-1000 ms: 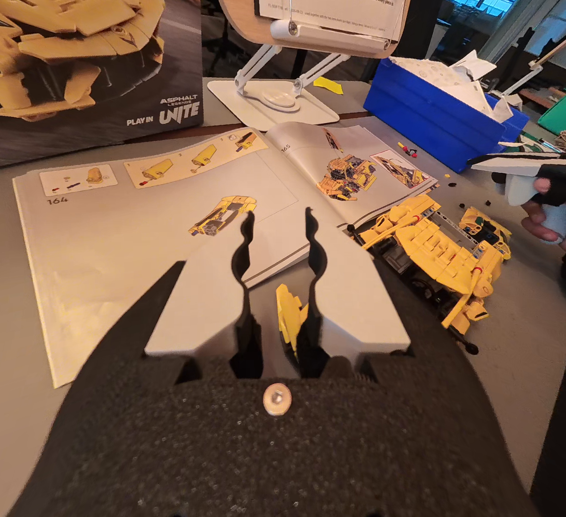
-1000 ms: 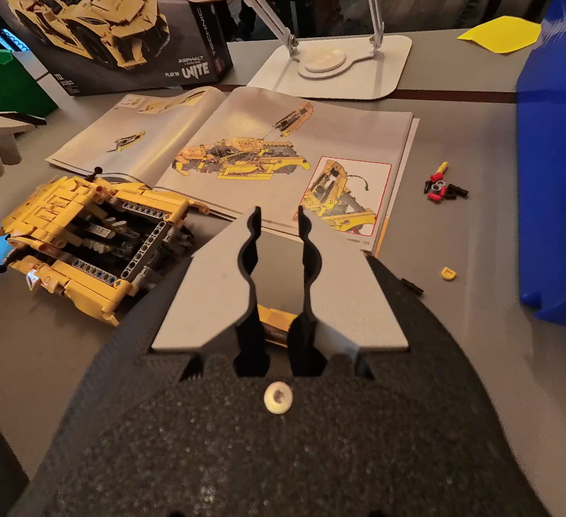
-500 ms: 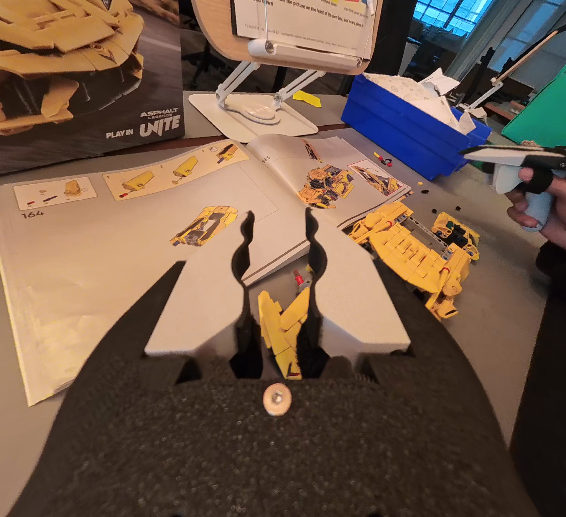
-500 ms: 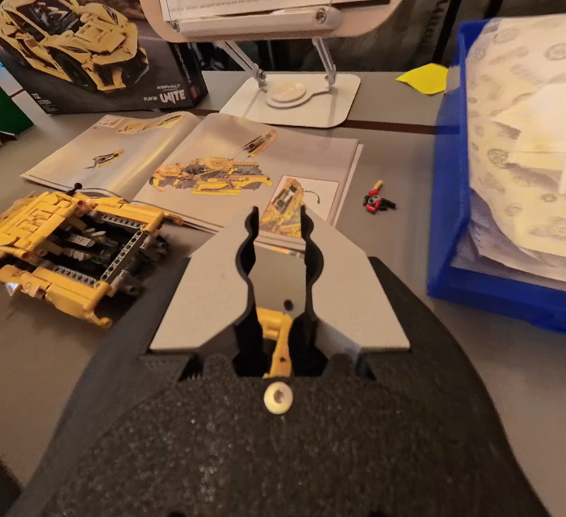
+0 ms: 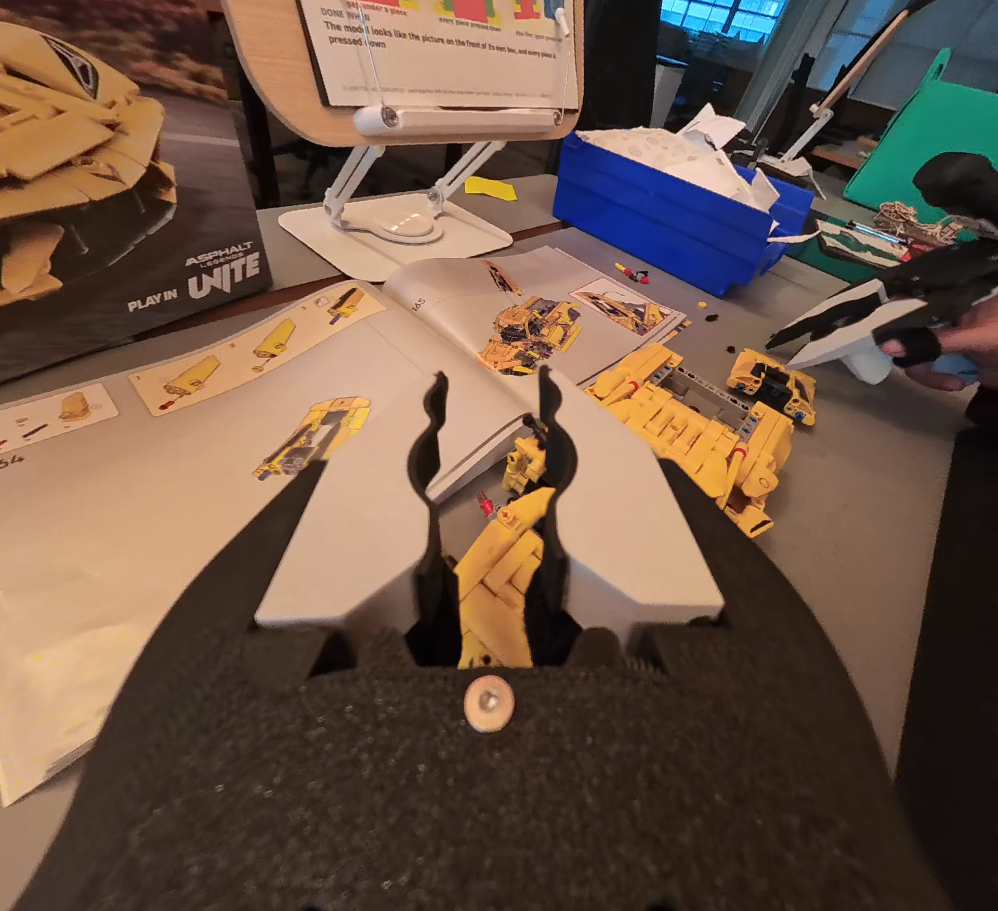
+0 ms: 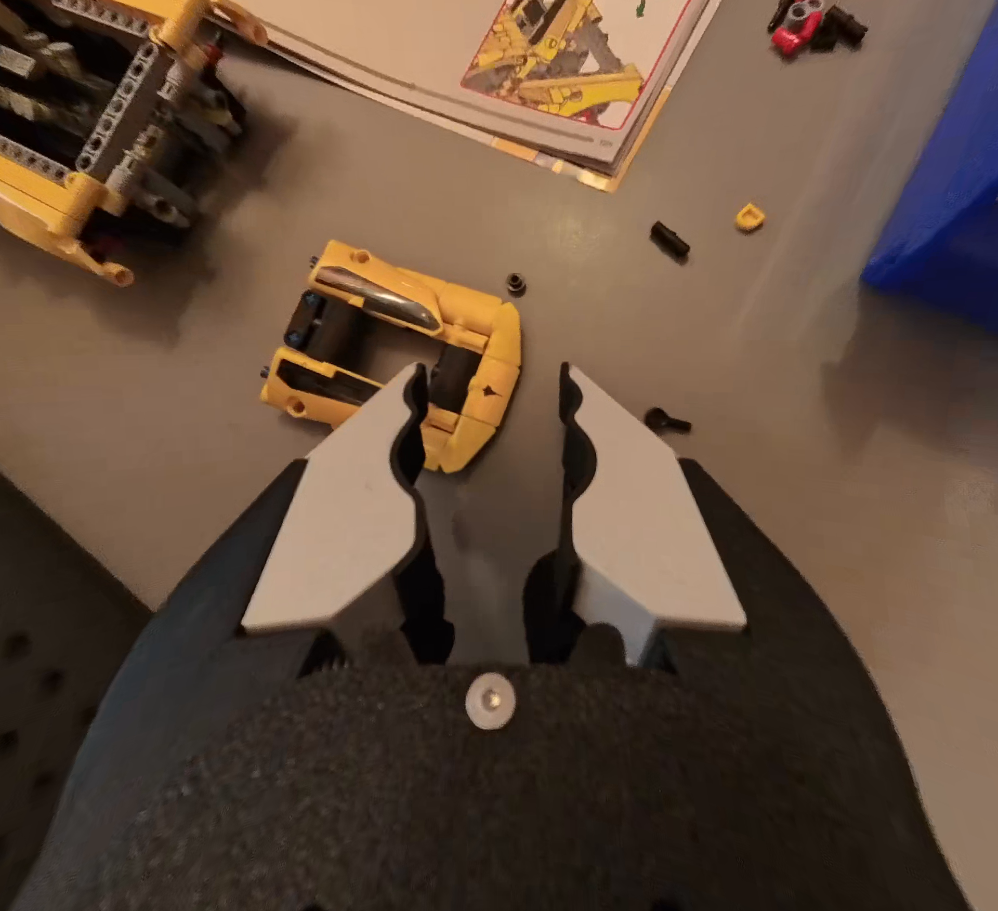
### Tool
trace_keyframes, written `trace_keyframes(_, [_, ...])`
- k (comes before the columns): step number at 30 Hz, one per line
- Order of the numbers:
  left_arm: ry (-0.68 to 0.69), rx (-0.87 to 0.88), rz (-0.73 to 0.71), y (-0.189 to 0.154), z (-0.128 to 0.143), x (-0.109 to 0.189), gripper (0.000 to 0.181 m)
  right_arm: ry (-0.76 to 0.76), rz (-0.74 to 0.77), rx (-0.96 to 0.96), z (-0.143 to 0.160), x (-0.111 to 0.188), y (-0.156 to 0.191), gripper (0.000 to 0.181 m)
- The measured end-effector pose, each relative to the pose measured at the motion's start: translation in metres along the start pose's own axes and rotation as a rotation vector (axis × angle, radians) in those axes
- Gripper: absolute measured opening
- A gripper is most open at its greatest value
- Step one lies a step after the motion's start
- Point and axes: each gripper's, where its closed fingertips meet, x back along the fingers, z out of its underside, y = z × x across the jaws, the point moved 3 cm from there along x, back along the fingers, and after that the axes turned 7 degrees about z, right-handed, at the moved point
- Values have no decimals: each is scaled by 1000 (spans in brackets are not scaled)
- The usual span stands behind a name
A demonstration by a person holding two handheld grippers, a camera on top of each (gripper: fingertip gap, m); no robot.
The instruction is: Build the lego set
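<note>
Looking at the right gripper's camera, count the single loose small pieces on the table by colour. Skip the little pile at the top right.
Black: 3 (upper black pin, black ring piece, lower black pin)
Yellow: 1 (small yellow piece)
Total: 4

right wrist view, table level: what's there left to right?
Large yellow car chassis → small yellow sub-assembly → open instruction booklet's boxed picture → black pin → tiny yellow piece → red and black pin cluster → blue bin.
</note>
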Motion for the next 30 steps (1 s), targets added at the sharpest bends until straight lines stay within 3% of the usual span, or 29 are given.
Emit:
trace_keyframes(6, [-23, -13, 22, -7, -5, 2, 34, 47, 230, 154, 0, -9, 13, 45])
trace_keyframes(8, [-31, -19, 21, -9, -8, 4, 34, 52, 242, 148, 0, -10, 18, 32])
trace_keyframes(10, [-28, 28, 41, -17, -14, 4, 33, 69, 250, 123, 0, -10, 18, 32])
trace_keyframes(14, [44, 26, 132, -51, -24, -9, 37, 104, 301, 105, 0, -5, 8, 31])
trace_keyframes(19, [154, -80, 276, -120, -22, -40, 63, 44, 290, 103, -18, 14, 18, 31])
trace_keyframes(23, [208, 88, 412, -161, -4, -65, 62, -155, 165, 104, -59, 35, 61, 31])
trace_keyframes(30, [100, 475, 536, -175, -3, -77, 61, -365, 42, 130, -97, 57, 114, 31])
